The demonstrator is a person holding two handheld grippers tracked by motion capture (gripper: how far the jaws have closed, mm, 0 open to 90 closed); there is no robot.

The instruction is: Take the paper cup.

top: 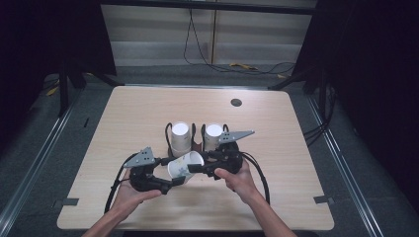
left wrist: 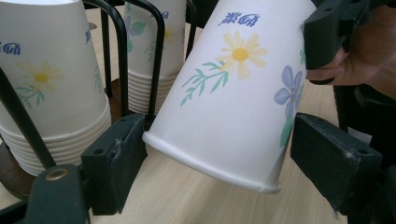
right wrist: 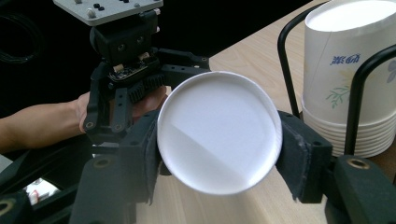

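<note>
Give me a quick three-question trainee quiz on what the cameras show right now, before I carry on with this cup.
1. True or false: the loose paper cup stands upright on the table.
2. Which part of that cup faces the right claw's camera? A) open mouth B) closed base C) flower print
3. Fill in: the black wire rack holds ___ cup stacks.

Key: 1. False. It is tilted, off the table, and gripped by the right claw. 2. B. 3. Two.
</note>
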